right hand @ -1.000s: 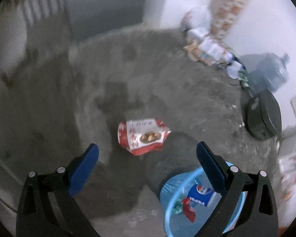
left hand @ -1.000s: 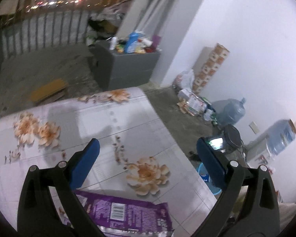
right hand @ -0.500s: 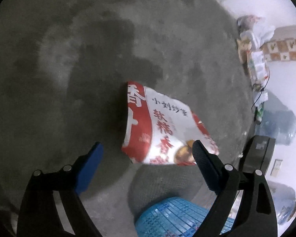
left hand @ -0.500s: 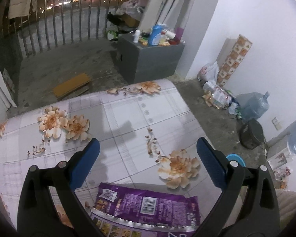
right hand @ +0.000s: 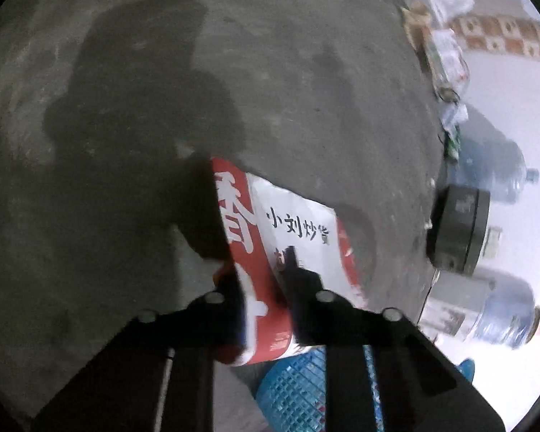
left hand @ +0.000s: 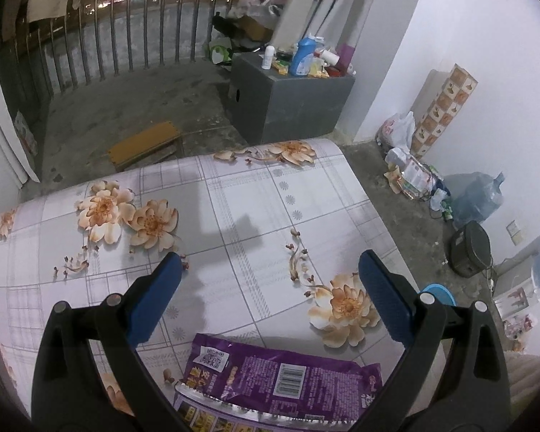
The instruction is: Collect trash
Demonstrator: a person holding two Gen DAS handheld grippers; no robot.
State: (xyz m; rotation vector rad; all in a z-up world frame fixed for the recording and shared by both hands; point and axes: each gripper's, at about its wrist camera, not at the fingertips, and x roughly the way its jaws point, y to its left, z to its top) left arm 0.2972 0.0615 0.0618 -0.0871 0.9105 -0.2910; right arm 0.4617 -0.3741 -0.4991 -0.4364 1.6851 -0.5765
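1. The right gripper (right hand: 261, 284) points down at the grey concrete floor (right hand: 270, 72), jaws closing on a red and white snack bag (right hand: 291, 226).
2. A blue mesh basket (right hand: 295, 392) sits just under the bag.
3. Off to the right: a black round appliance (right hand: 457, 230) and water jugs (right hand: 504, 316) by the white wall.

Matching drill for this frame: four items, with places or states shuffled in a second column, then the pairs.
Things:
1. purple packet
2. red-and-white packet
3. blue basket
4. left gripper

Places or states:
A. on the concrete floor, just below the right gripper
B. open over the table, nothing between the pads
C. lying on the floral tablecloth
D. between the right gripper's closing jaws

Pairs: 1-C, 2-D, 3-A, 4-B
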